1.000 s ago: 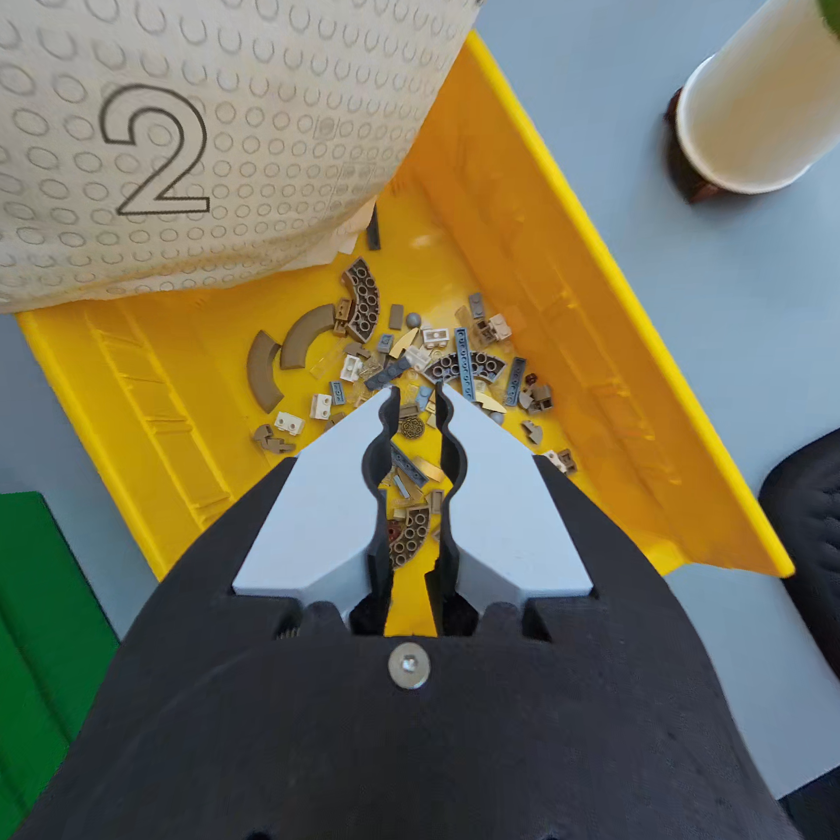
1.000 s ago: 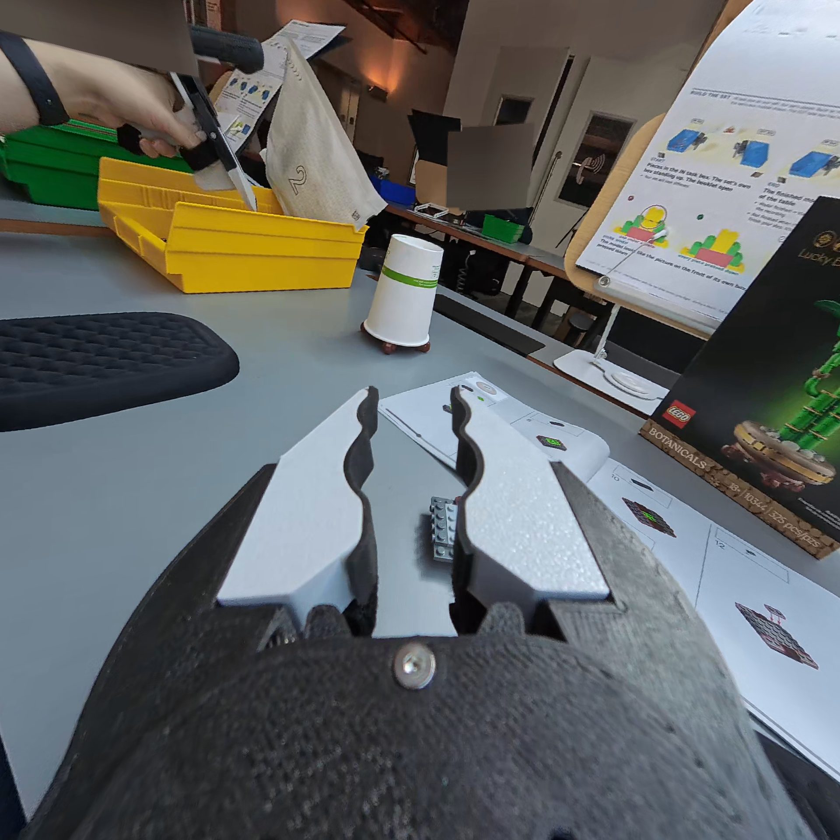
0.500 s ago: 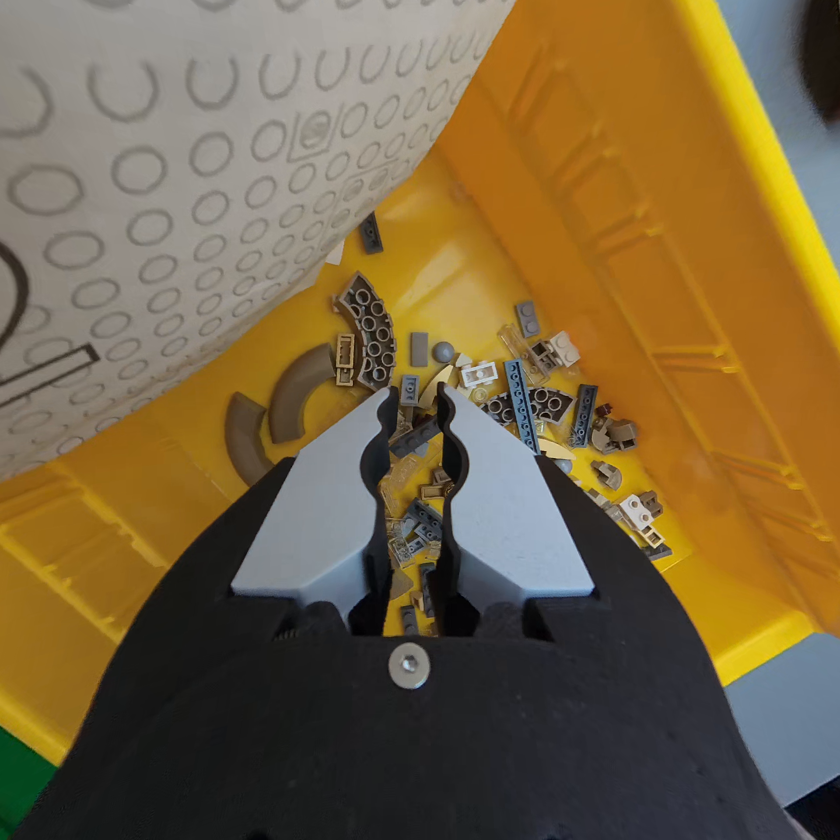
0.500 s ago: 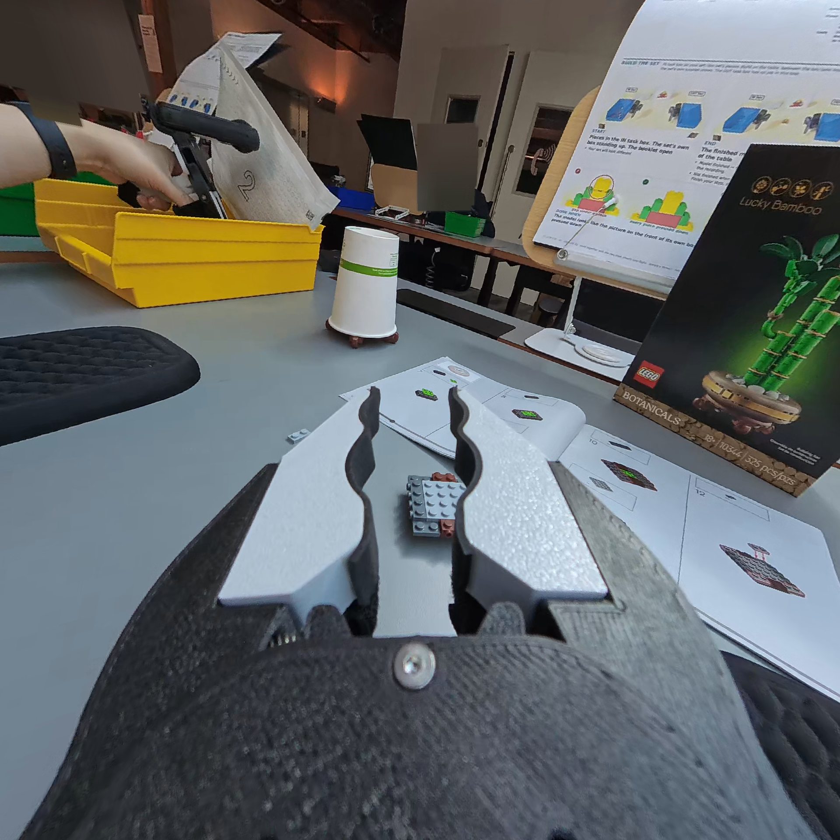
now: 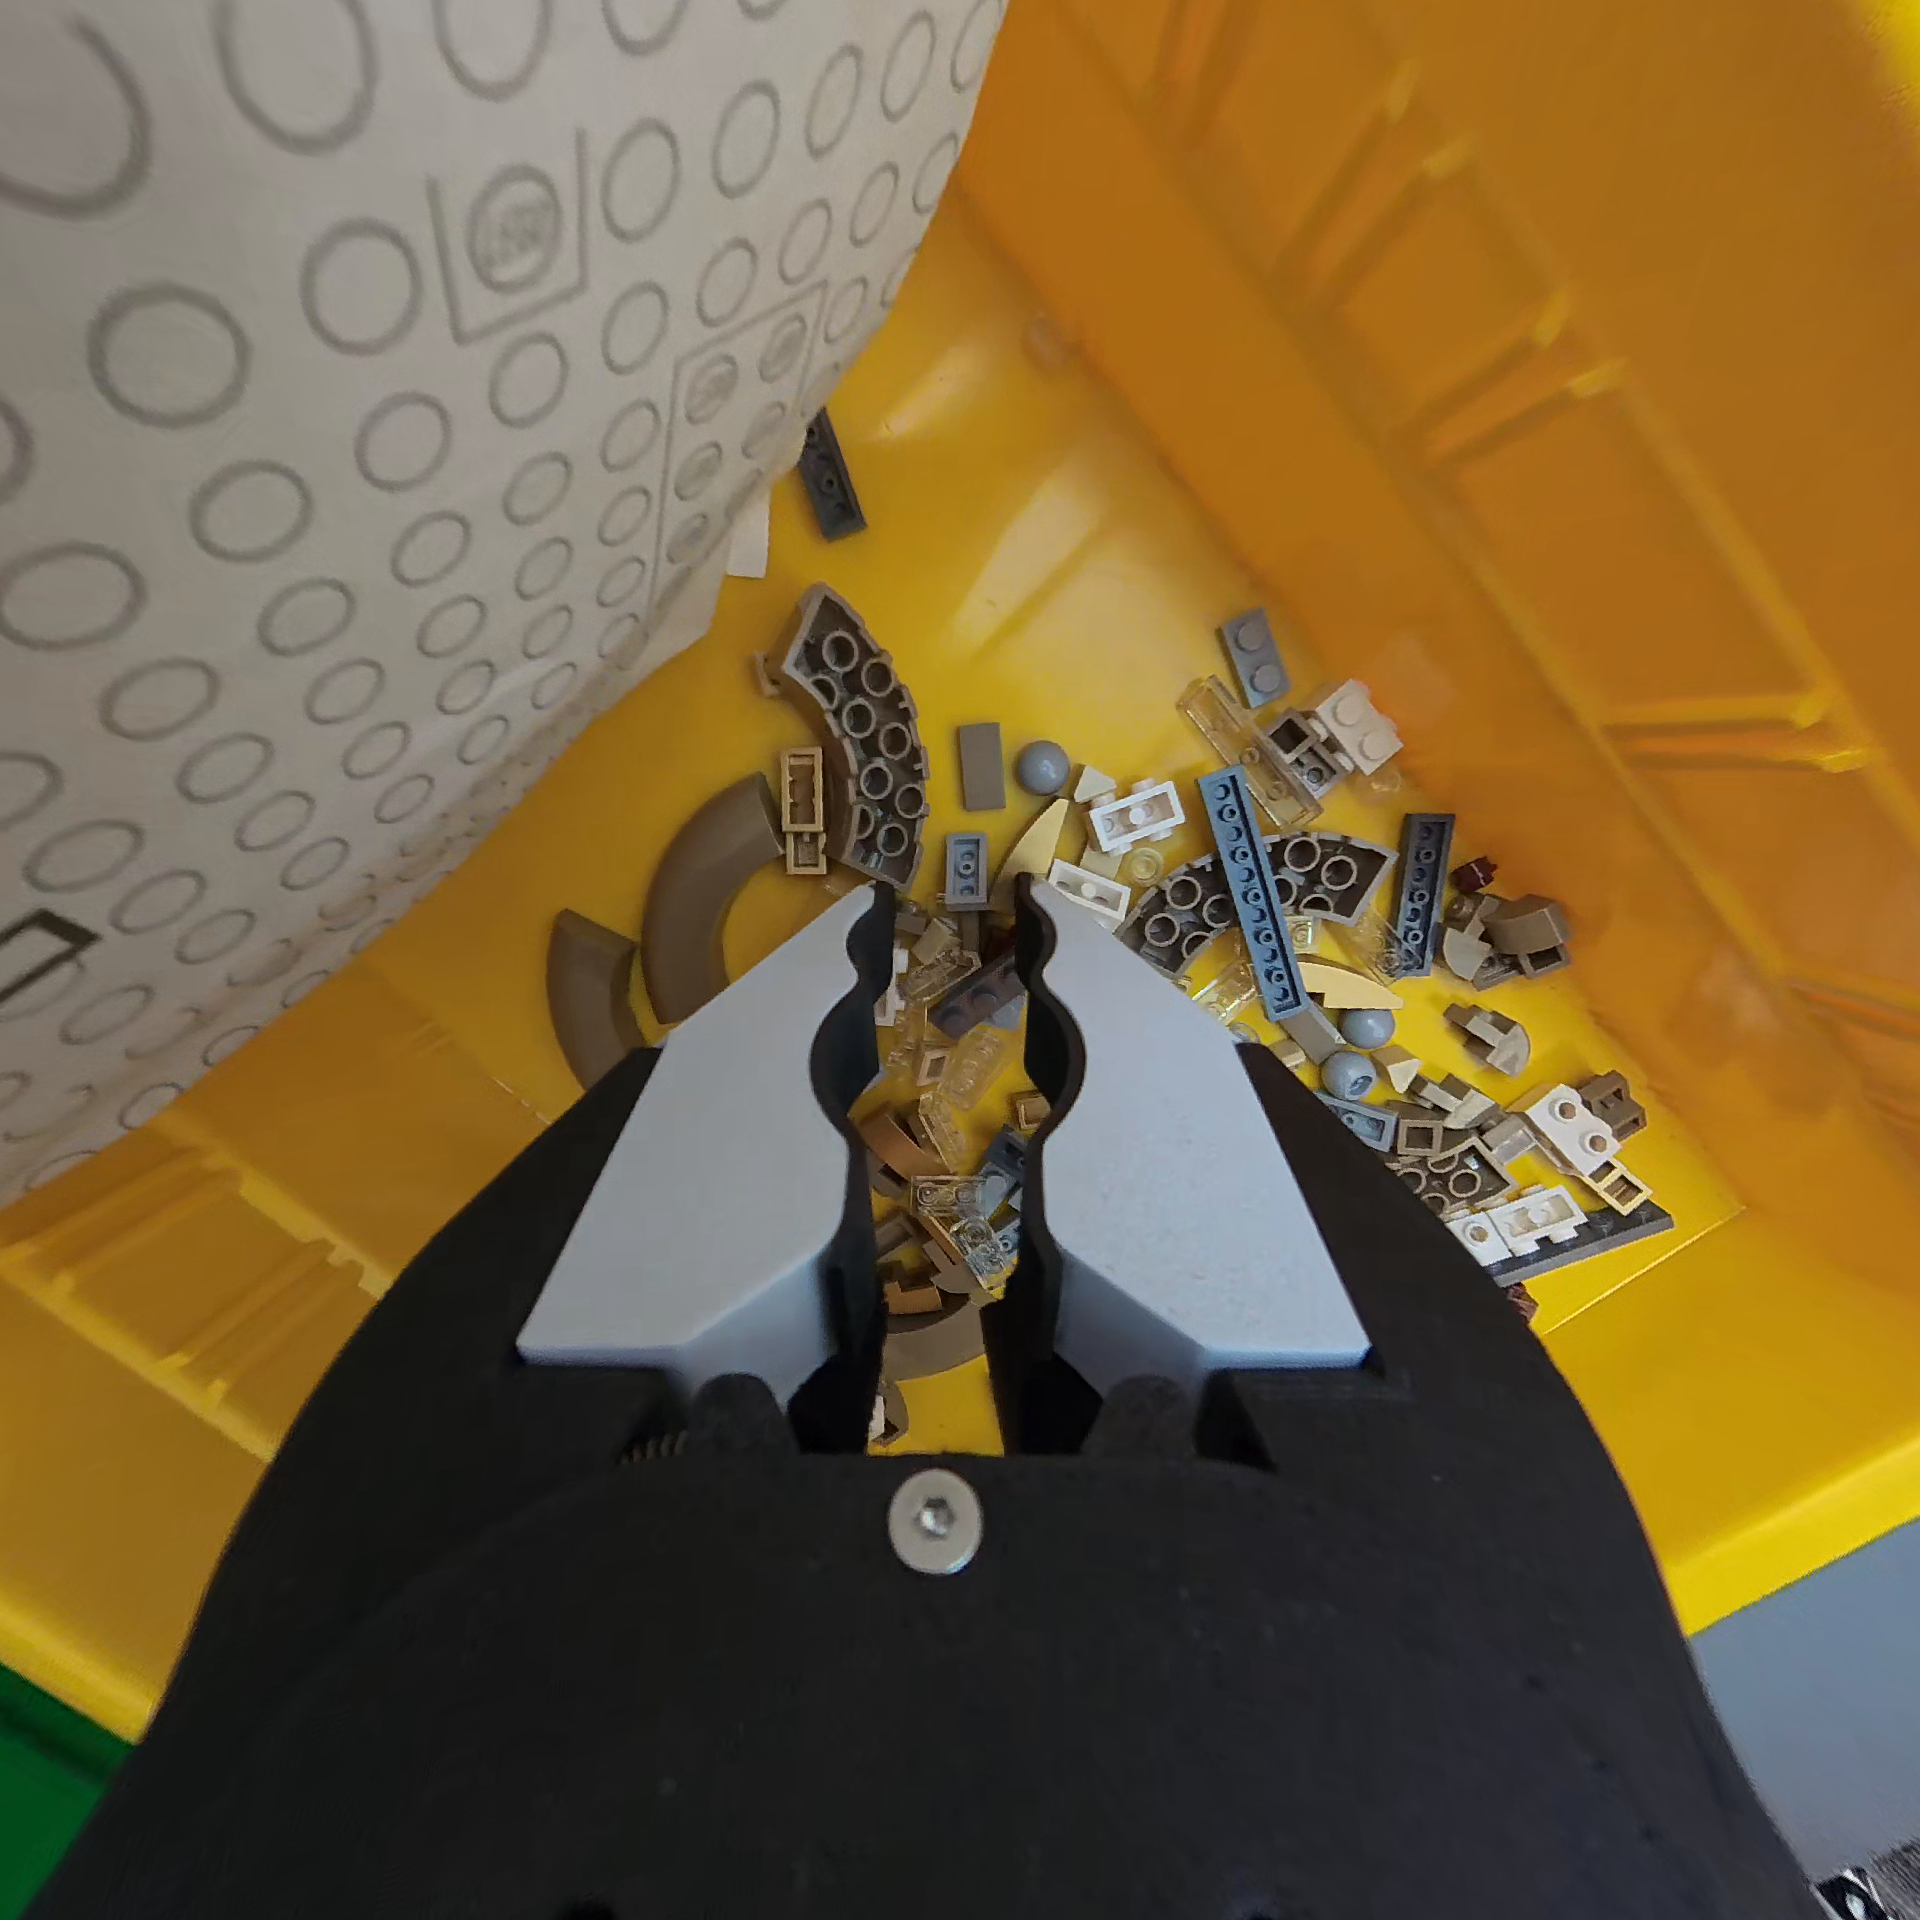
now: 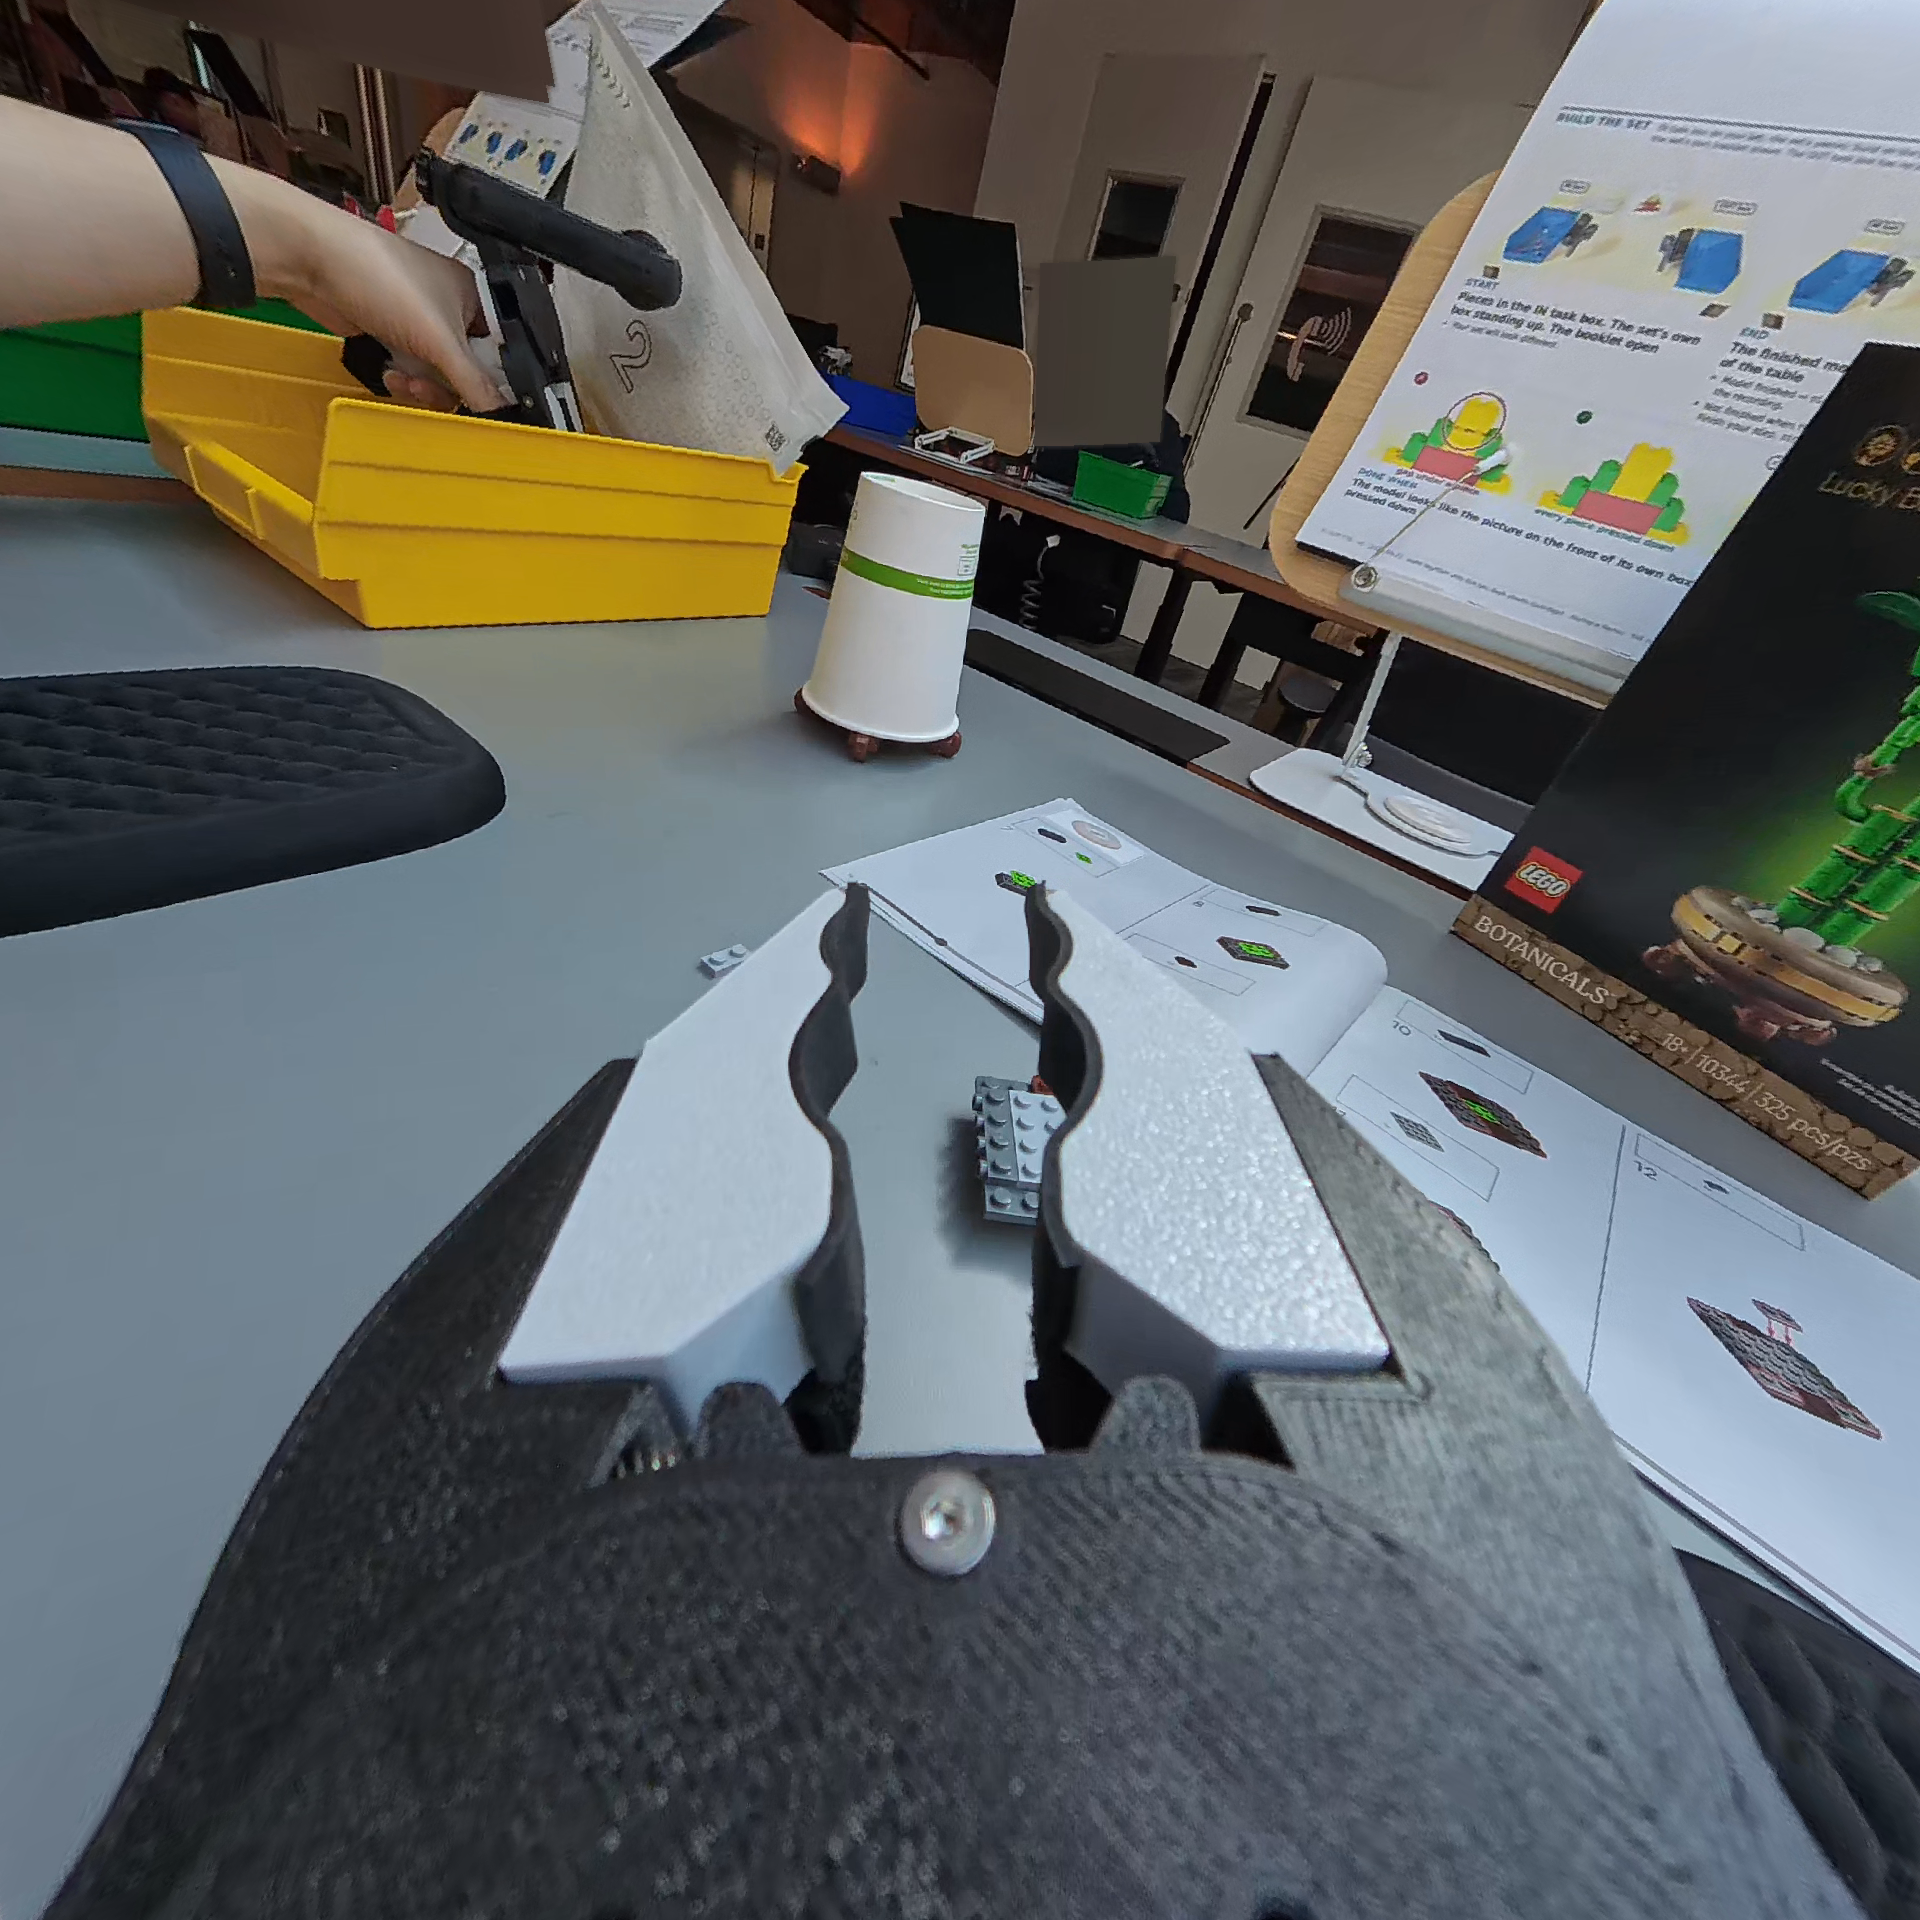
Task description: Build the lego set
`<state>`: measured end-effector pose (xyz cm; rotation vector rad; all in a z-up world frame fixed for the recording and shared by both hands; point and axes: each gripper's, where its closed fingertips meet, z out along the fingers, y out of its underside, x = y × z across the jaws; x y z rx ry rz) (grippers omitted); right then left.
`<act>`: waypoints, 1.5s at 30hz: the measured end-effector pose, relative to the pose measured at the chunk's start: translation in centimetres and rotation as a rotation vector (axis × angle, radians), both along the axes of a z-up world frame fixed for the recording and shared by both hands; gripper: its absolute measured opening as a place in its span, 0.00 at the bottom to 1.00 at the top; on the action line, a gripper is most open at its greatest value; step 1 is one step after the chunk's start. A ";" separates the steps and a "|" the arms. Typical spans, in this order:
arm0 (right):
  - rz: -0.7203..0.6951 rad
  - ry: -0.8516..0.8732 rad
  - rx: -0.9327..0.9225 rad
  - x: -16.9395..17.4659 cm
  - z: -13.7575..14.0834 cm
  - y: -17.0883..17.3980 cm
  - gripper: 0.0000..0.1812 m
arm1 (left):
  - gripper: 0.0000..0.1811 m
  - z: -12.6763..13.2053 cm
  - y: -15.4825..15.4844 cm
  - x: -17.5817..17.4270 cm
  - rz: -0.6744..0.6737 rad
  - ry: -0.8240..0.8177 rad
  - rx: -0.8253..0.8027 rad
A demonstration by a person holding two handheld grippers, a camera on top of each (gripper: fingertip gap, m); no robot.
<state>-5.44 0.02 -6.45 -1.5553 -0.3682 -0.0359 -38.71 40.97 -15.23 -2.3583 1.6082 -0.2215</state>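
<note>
While the left gripper (image 5: pixel 953 914) hangs over the yellow bin (image 5: pixel 1455 520), its jaws stand narrowly apart and empty above loose lego pieces (image 5: pixel 1247 914).

Grey, tan and clear bits crowd the bin floor — a long blue-grey strip (image 5: pixel 1247 894) runs 11 to 5 o'clock. The right gripper (image 6: pixel 945 904), parted, half hides a grey studded plate (image 6: pixel 1013 1143) on the table (image 6: pixel 312 1091) — its right side covered.

The left gripper (image 5: pixel 951 904) points steeply downward, its jaws parted by a narrow gap and holding nothing. From the right wrist view, a bare hand (image 6: pixel 416 322) grips its black handle, the forearm reaching in from the left with a dark band at the wrist. The right gripper (image 6: pixel 940 904) lies low and near level, jaws apart and empty.
</note>
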 end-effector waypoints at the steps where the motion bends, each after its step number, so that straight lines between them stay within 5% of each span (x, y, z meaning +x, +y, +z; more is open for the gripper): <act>1: 0.000 -0.002 0.000 0.0 0.0 0.0 0.16 | 0.11 0.0 0.0 0.1 0.001 -0.009 0.005; 5: -0.004 0.006 0.001 0.1 0.0 0.0 0.16 | 0.00 -0.1 -0.1 0.2 -0.005 -0.032 0.002; 28: -0.007 0.017 -0.020 0.3 -0.3 0.2 0.16 | 0.08 0.0 0.1 -0.3 -0.043 0.002 0.060; 38: -0.005 0.036 -0.030 0.5 -0.4 0.2 0.17 | 0.10 -0.4 -0.1 -1.1 -0.277 0.142 0.131; 45: -0.011 0.043 -0.027 0.6 -0.4 0.2 0.16 | 0.09 -0.4 0.1 -0.6 -0.311 0.174 0.117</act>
